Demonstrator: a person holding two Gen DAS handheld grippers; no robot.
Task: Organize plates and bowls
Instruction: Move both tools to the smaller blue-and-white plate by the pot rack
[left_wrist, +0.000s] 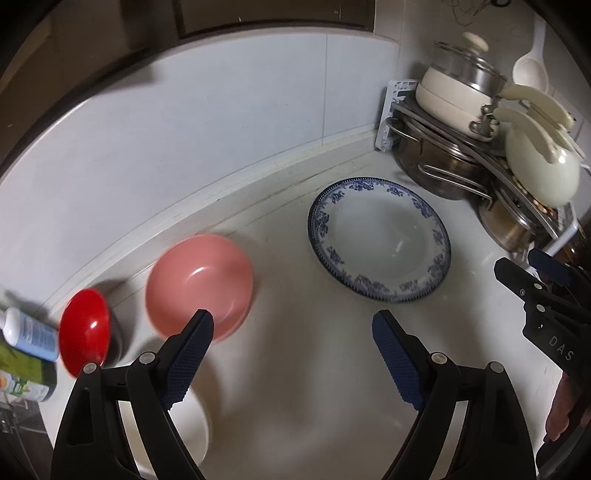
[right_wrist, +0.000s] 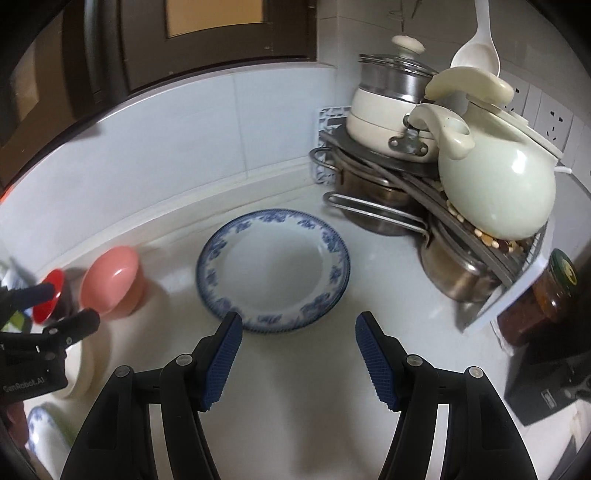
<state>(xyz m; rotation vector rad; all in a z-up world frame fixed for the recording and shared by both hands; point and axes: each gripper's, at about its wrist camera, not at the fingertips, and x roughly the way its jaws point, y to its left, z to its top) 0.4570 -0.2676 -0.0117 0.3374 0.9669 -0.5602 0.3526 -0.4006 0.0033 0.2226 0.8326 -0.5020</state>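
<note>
A blue-patterned white plate (left_wrist: 380, 236) (right_wrist: 273, 267) lies on the white counter (left_wrist: 295, 387) near the back wall. Left of it stand a pink bowl (left_wrist: 199, 284) (right_wrist: 110, 282) and a red bowl (left_wrist: 85, 330) (right_wrist: 48, 295). A cream bowl (left_wrist: 192, 428) (right_wrist: 83, 369) sits under my left gripper's left finger. My left gripper (left_wrist: 291, 332) hangs open over bare counter between the pink bowl and the plate, holding nothing. My right gripper (right_wrist: 299, 332) is open just in front of the plate's near rim, empty; in the left wrist view it shows at the right edge (left_wrist: 532, 273).
A rack of steel pots (right_wrist: 388, 206) with a cream pot (right_wrist: 384, 125) and a pale kettle (right_wrist: 495, 184) fills the back right corner. A jar (right_wrist: 543, 299) and a black box (right_wrist: 550, 373) stand at the right. Bottles (left_wrist: 29, 336) crowd the far left. Another blue-patterned dish (right_wrist: 40, 428) lies lower left.
</note>
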